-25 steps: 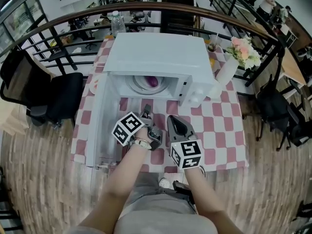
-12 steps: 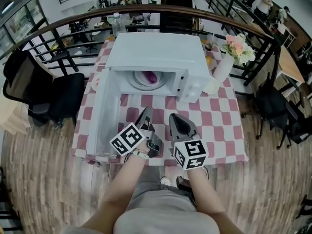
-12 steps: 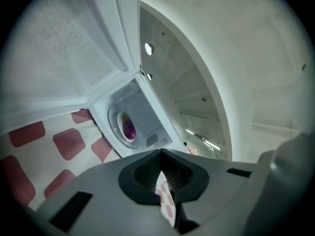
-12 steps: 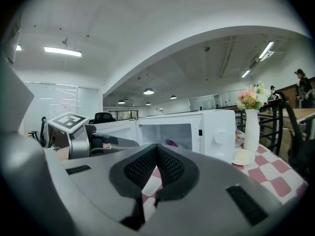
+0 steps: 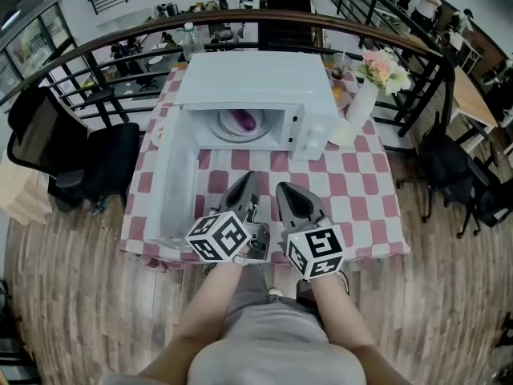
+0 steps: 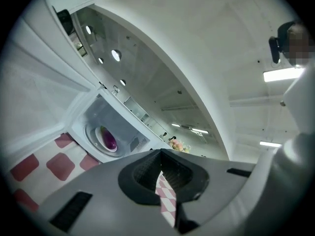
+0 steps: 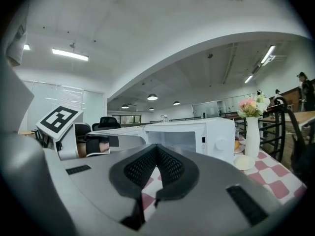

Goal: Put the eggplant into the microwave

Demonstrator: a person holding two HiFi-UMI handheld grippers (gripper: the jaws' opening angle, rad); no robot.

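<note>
The purple eggplant (image 5: 247,121) lies on a white plate (image 5: 231,128) inside the white microwave (image 5: 256,79), whose door (image 5: 172,187) hangs open to the left. The left gripper view shows the eggplant (image 6: 109,140) in the cavity, far off and tilted. My left gripper (image 5: 248,180) and right gripper (image 5: 285,189) are side by side over the near part of the checked table (image 5: 361,199), well short of the microwave. Both point at it, shut and empty, as the left gripper (image 6: 161,154) and right gripper (image 7: 156,149) show in their own views.
A white vase (image 5: 362,107) with flowers (image 5: 383,69) and a small white dish (image 5: 343,135) stand right of the microwave. A water bottle (image 5: 191,38) is behind it. A black railing (image 5: 96,54) curves round the far side; black chairs (image 5: 88,163) stand to the left.
Both grippers have drawn back from the microwave toward the table's near edge and risen. The left one has rolled, its marker cube turning. The eggplant stays inside.
</note>
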